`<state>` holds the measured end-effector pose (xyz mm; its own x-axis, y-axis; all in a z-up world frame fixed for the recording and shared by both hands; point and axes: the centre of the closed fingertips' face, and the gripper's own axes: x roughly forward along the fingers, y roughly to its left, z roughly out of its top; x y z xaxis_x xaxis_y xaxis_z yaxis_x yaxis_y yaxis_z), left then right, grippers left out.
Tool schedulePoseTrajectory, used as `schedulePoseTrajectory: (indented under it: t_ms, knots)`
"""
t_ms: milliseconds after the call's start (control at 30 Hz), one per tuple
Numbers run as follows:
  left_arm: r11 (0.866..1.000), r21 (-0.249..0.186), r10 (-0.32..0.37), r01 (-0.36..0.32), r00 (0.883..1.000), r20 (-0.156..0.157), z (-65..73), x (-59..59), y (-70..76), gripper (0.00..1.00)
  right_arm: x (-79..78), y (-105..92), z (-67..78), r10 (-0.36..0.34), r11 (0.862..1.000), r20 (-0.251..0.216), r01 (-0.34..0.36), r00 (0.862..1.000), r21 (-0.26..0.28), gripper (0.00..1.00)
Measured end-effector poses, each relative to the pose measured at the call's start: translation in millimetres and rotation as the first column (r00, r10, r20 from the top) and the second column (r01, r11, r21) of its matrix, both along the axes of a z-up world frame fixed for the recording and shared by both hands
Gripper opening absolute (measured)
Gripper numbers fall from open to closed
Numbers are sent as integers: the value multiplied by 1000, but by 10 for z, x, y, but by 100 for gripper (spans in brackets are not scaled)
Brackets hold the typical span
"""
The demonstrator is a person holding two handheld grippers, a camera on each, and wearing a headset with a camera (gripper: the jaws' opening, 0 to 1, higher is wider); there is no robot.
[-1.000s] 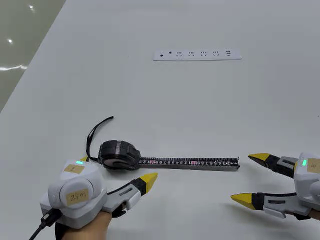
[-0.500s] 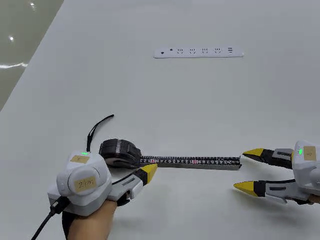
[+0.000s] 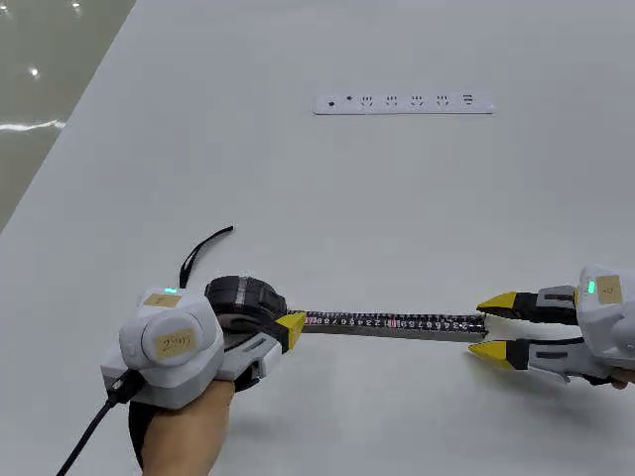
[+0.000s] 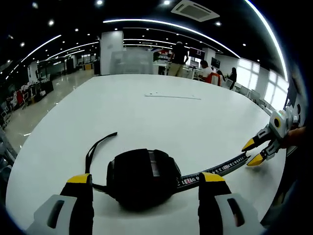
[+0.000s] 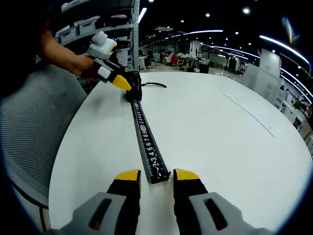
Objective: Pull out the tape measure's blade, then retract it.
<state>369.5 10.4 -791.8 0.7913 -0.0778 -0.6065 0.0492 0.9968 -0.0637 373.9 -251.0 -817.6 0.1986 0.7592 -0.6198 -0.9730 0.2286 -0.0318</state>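
Observation:
A black tape measure case [image 3: 241, 300] lies on the white table [image 3: 327, 208], its blade [image 3: 392, 323] drawn out to the right and flat on the surface. My left gripper [image 3: 266, 319] is open, one jaw on each side of the case [image 4: 142, 177], with small gaps showing. The far jaw is hidden behind the case in the head view. My right gripper [image 3: 491, 326] is open at the blade's free end. In the right gripper view its yellow fingertips [image 5: 128, 176] straddle the blade tip [image 5: 159, 172], close on both sides without clearly pinching it.
The case's black wrist strap [image 3: 195, 260] loops off to the left rear. A white power strip [image 3: 404, 103] lies far back on the table. The table's left edge [image 3: 60, 149] drops to a glossy floor. A mesh chair [image 5: 29, 127] stands beside the table.
The left gripper has moved forward until its jaws flank the case. The right gripper has slid left to the blade's end and narrowed its jaws around it.

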Motion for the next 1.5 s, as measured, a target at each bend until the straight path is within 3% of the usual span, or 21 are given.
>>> schedulePoseTrajectory:
  t_ms: [333,867,1267,1500]
  knots:
    - [1000,-9,30,-30,999,-15,-35,44,19,79,37,6,-34,10,1000,4,-10,1000,-6,15]
    - [997,-26,75,-77,996,-49,-111,2,20,71,28,-8,-20,4,1000,9,-4,1000,-1,12]
    - [994,-29,104,-106,993,-54,-132,58,13,65,38,-16,-19,5,1000,7,-5,1000,-8,12]
    - [994,-18,110,-112,991,-74,-146,55,16,64,49,-22,-23,6,1000,11,-6,1000,-15,12]
